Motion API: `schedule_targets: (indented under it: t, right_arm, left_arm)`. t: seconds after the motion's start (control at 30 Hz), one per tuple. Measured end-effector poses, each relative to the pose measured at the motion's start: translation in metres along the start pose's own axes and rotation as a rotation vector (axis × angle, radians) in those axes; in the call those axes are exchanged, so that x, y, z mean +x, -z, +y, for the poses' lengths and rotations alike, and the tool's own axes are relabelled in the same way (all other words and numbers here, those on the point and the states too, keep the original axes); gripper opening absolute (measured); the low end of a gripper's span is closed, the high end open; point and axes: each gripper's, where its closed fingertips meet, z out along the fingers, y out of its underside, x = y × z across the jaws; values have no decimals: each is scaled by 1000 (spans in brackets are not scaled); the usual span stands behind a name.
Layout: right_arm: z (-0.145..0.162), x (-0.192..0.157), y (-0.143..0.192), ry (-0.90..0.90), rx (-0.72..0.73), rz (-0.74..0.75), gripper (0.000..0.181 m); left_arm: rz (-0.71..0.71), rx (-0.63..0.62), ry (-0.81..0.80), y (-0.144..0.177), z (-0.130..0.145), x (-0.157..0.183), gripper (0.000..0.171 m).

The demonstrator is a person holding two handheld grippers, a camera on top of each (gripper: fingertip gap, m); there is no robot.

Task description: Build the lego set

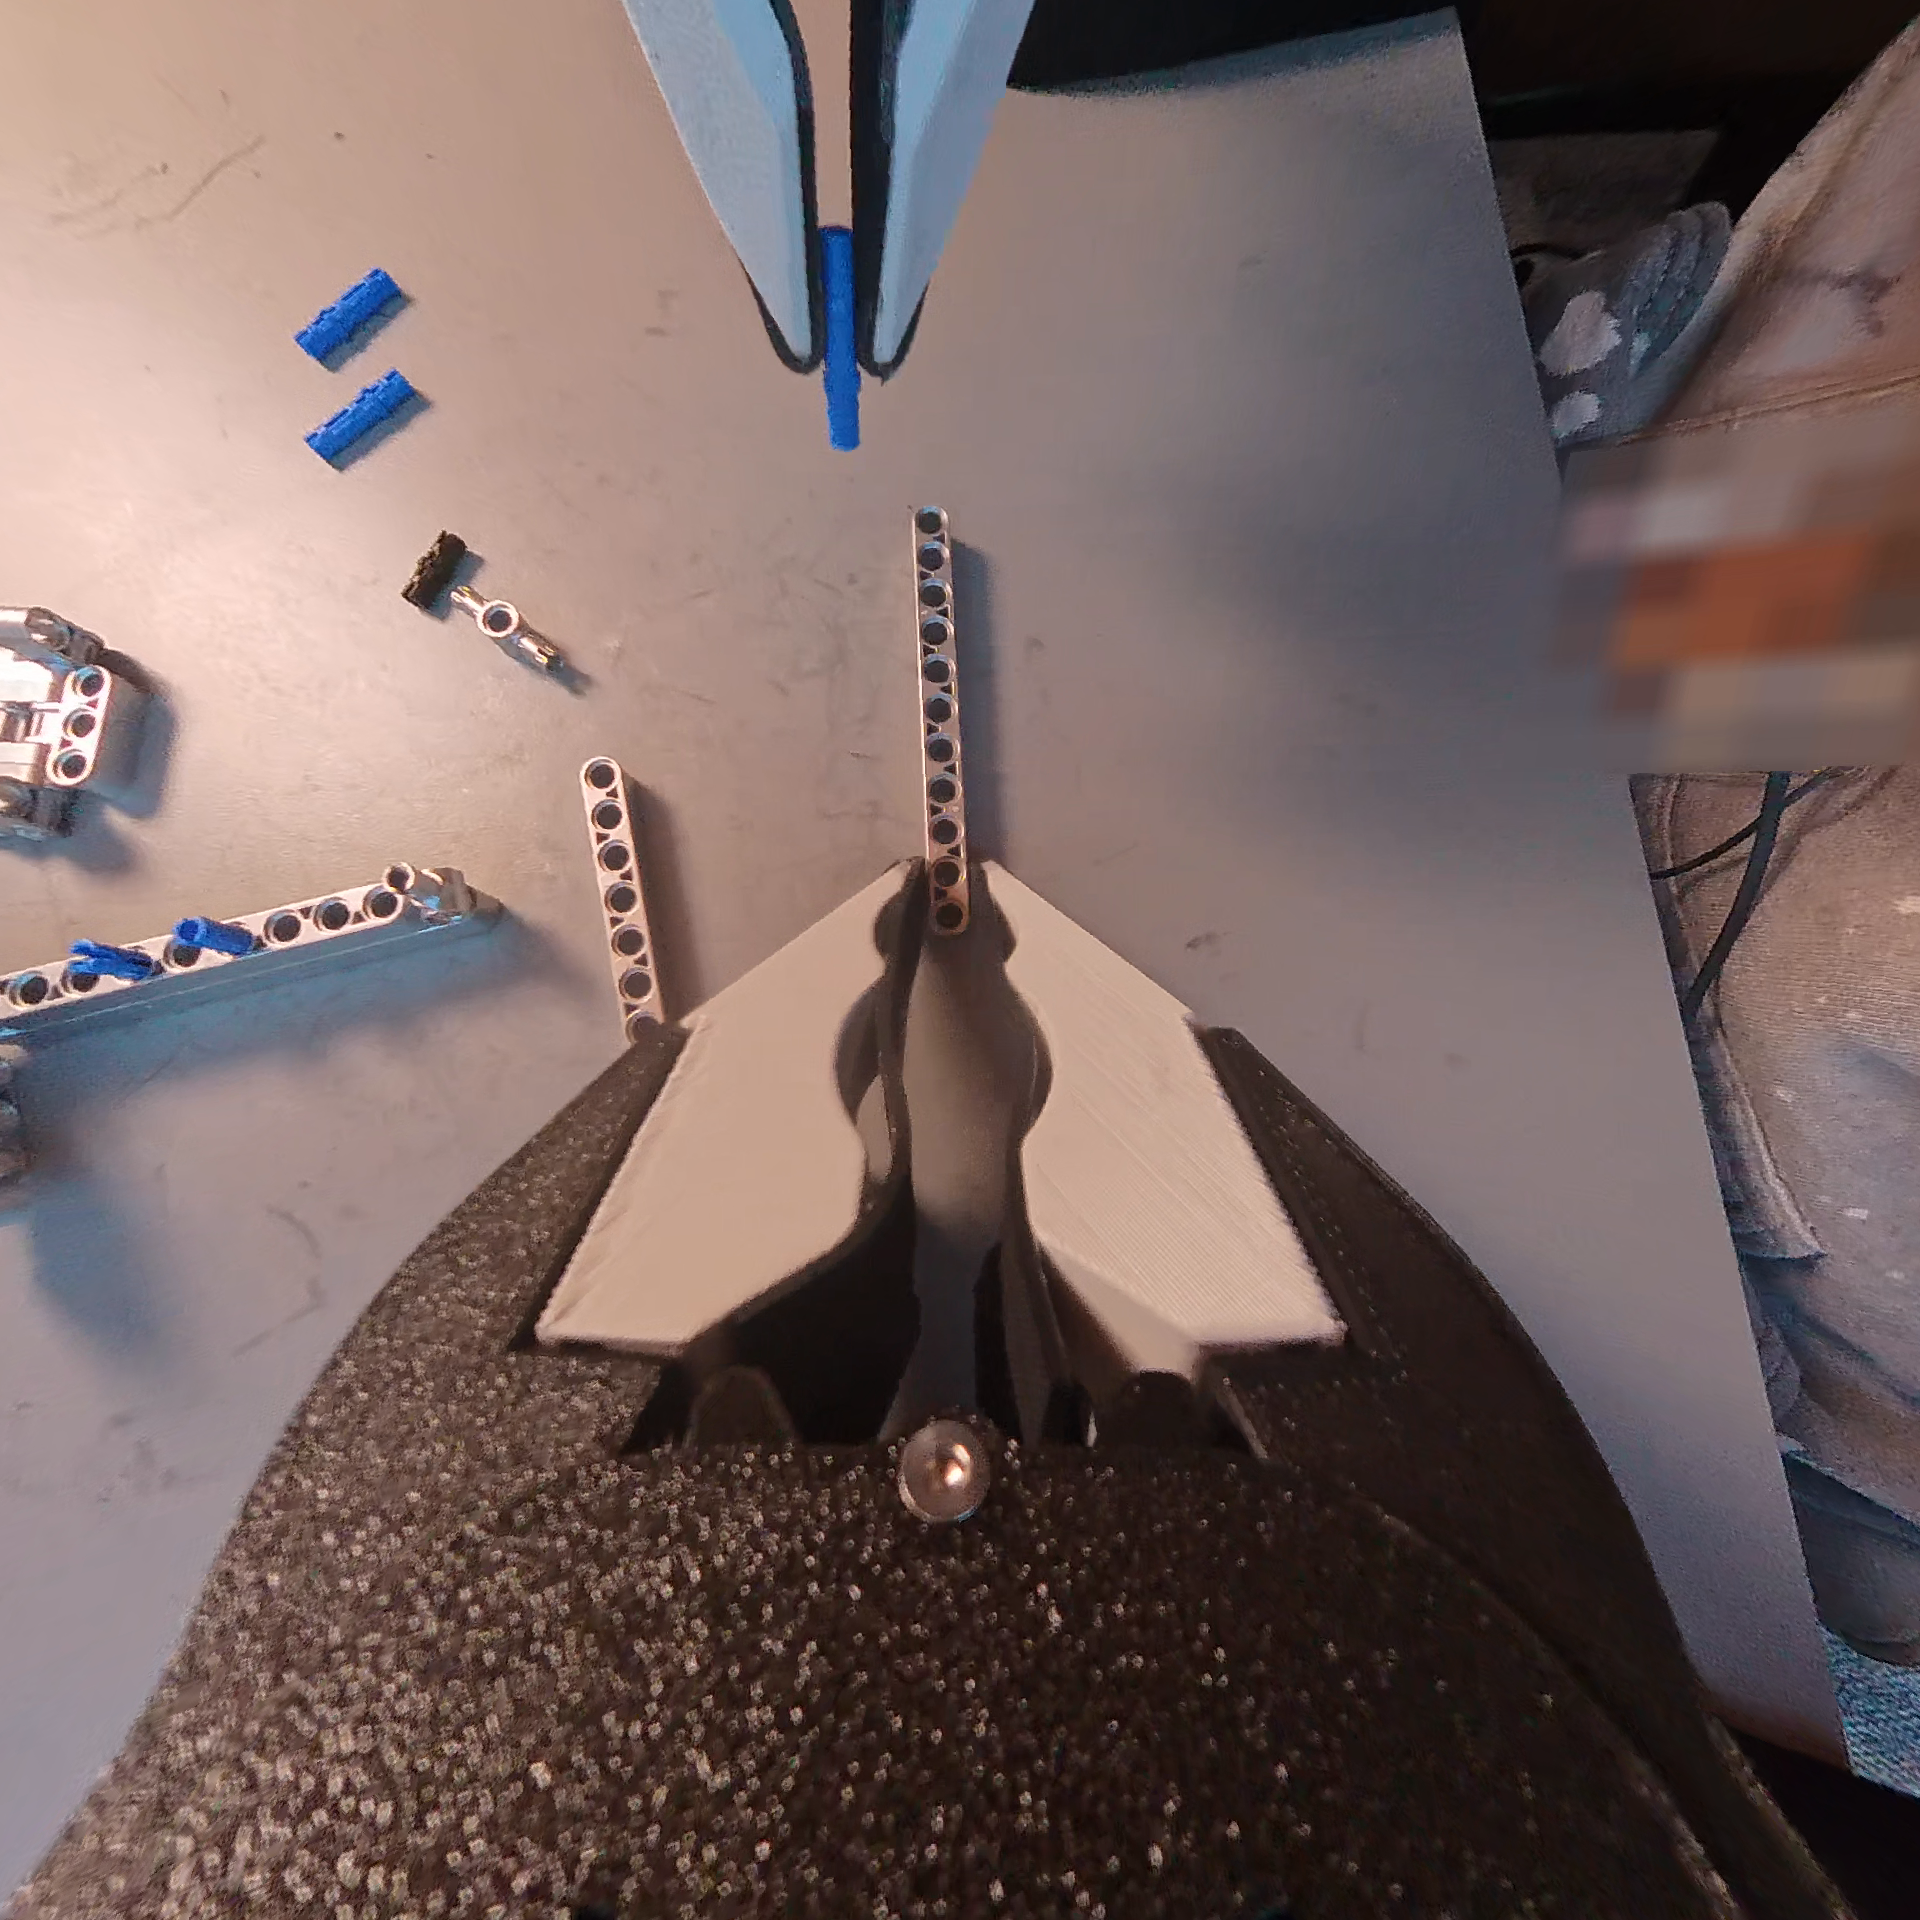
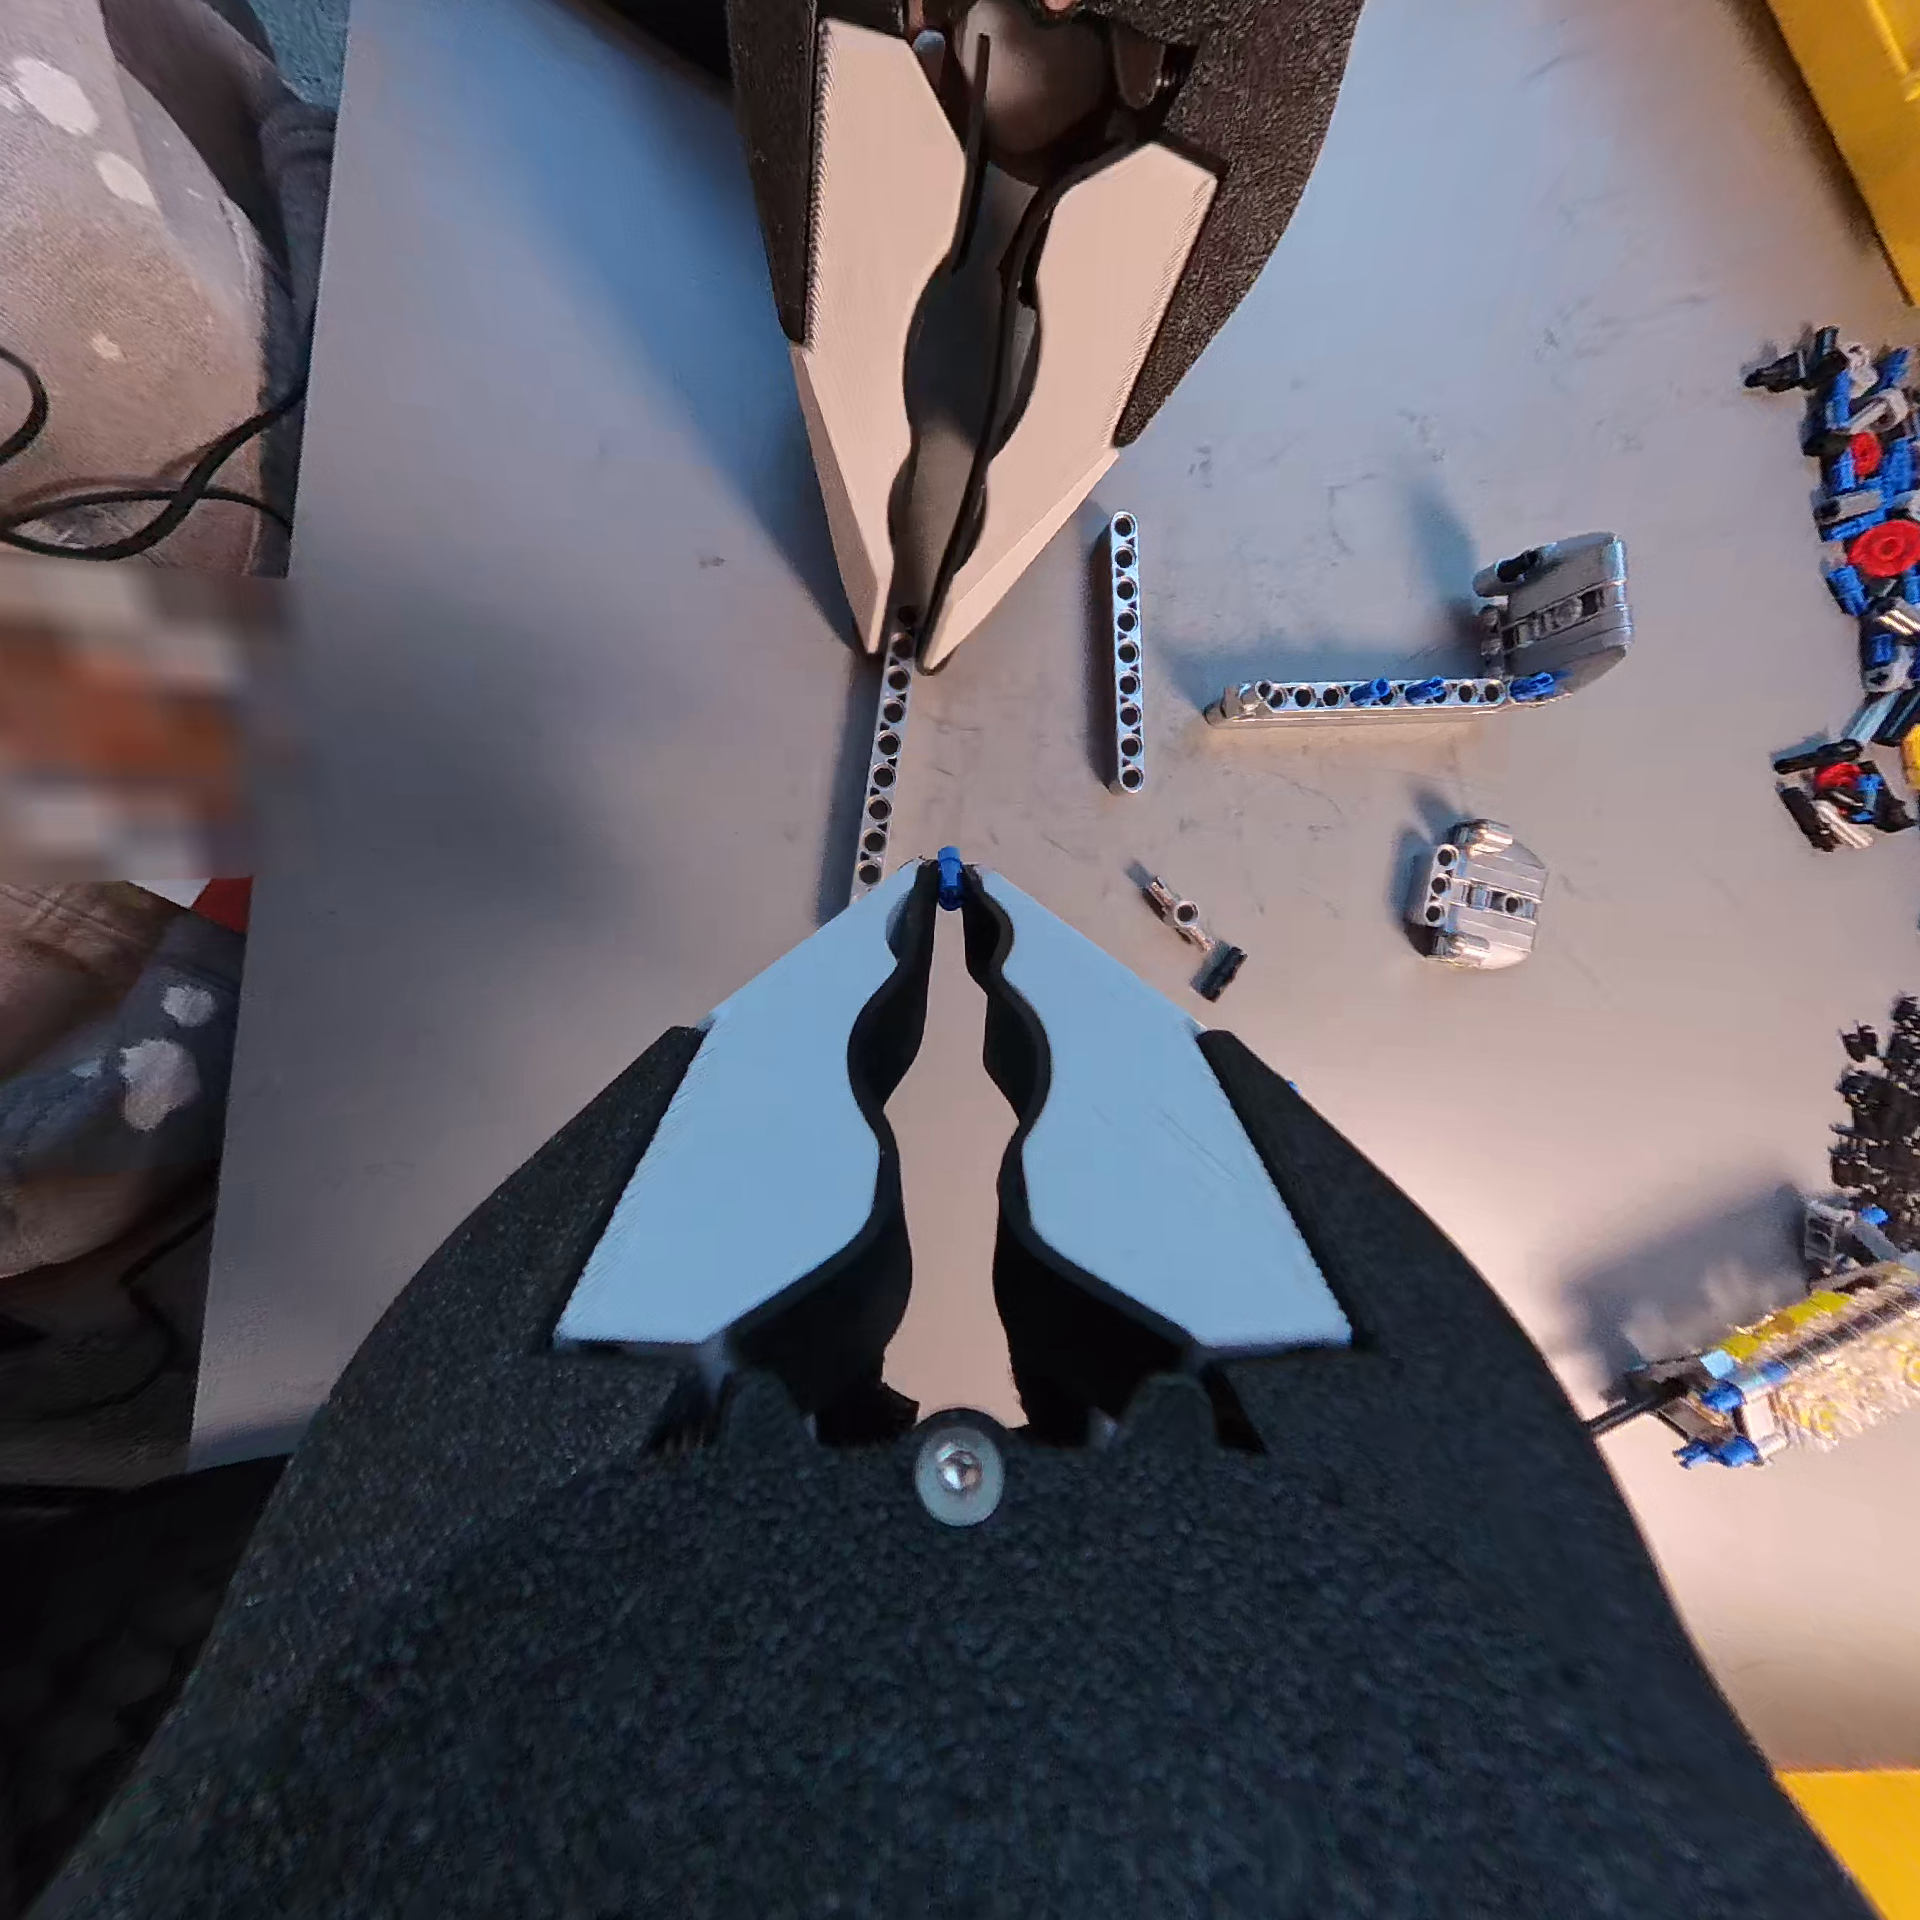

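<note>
Left tongs point(image 1: 940, 883): closed on one end of a long grey perforated beam point(image 1: 938, 717); the fingers pinch its narrow sides, and the rest of the beam projects forward, away from the wrist camera.
Right tongs point(image 2: 943, 878): closed down to a narrow gap on a blue pin point(image 2: 948, 871); the pin's free tip protrudes past the fingertips toward the beam.
Beam position: near the person-side edge of the grey worktop point(image 1: 1195, 520). Whether it rests on the surface or is raised slightly cannot be told.
Pin position: just off the free end of the beam, close to in line with it and not touching.
Technique, alignment: judged from the pose, bring the pin axis square to the face of one beam hole before contact; a tilted approach would likely jam or skid.
Technique, support: keep the left grip firm and steady so that the unsupported length does not swing.
Technique, force: press straight along the pin, gently; the short grip on it may slip.
Nearby parts: a shorter grey beam point(image 2: 1124, 652), a beam assembly carrying blue pins point(image 2: 1382, 698), two loose blue pins point(image 1: 353, 364), a small grey connector point(image 1: 507, 623) with a black piece point(image 1: 434, 567) beside it, and a grey housing block point(image 2: 1475, 894).
</note>
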Motion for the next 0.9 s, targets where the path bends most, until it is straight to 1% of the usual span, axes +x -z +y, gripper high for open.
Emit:
schedule_targets:
  t: [0.2, 0.5, 0.77, 0.9]
  right_arm:
    - [9, -13, -9, 13, -86, -55, 2]
    - [31, -24, -21, 58, -268, -135, 2]
    - [34, -25, -22, 83, -329, -152, 2]
    - [34, -25, -23, 81, -330, -142, 2]
  left_arm:
    - [-1, -1, 25, -1, -1, -1, 6]
    - [3, -4, 40, -1, -1, 0, 6]
    - [-1, -12, 52, -1, -1, 0, 5]
    - [5, -15, 78, -1, -1, 0, 5]
